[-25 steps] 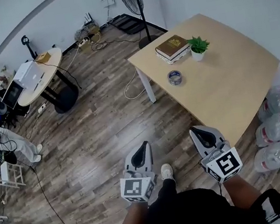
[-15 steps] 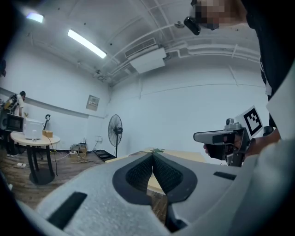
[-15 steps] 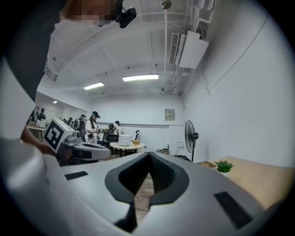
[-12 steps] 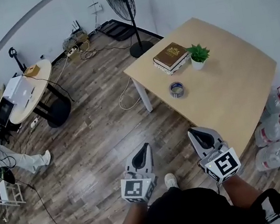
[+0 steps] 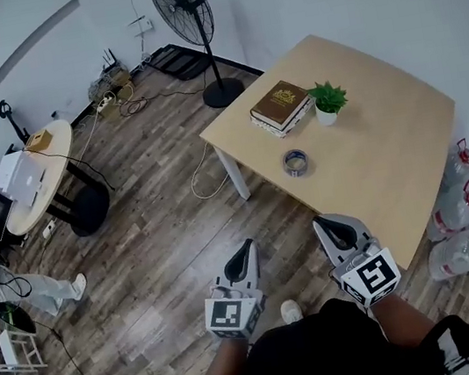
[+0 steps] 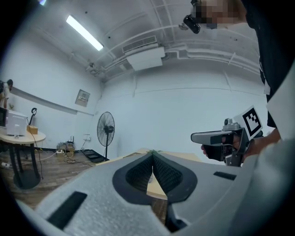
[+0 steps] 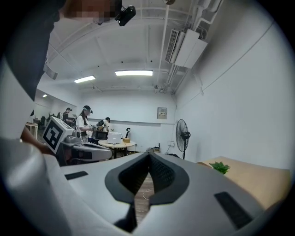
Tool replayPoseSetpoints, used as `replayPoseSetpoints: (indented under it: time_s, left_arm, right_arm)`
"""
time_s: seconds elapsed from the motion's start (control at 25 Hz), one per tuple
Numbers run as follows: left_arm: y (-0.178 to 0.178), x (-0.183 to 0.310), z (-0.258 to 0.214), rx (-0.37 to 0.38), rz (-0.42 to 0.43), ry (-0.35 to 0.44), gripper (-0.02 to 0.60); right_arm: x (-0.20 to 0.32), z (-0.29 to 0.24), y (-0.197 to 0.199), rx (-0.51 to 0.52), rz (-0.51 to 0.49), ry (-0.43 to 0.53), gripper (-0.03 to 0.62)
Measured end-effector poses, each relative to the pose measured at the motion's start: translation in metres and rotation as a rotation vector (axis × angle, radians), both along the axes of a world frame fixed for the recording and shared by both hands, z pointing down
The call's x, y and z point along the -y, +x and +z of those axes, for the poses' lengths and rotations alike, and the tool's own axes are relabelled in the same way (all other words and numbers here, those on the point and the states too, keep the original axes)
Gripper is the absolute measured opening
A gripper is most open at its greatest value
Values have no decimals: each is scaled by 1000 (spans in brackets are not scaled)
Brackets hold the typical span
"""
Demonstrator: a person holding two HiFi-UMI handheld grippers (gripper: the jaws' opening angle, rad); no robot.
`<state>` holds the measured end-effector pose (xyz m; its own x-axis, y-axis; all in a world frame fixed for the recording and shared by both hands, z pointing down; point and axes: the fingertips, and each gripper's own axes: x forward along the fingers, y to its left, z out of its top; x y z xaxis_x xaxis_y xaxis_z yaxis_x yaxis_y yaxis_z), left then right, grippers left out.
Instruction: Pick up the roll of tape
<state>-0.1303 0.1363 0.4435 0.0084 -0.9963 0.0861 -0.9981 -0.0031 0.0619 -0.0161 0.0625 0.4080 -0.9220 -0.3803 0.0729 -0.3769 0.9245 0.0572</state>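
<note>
Holds left hand-held gripper (image 5: 245, 247) and right hand-held gripper (image 5: 322, 223) level, both closed and empty, well short of the roll of tape (image 5: 296, 162) lying flat near the surface (image 5: 387, 139) edge, just this side of book (image 5: 280, 105) and plant (image 5: 327, 100). Best to open one early and straddle the rim. Hard to make out tape in either gripper view.
</note>
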Motion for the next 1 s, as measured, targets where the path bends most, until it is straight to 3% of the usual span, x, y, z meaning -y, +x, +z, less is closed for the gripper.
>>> replayPoseSetpoints:
  time_s: [0.48,1.0]
  left_arm:
    - [-11,66,10,-18,67,-26,6]
    - [-27,188,15,-11,102,-54,6]
  right_arm:
    - [57,12,-9,-39,61,-9,-4]
    - [168,-5,-39,17,42,10,-5]
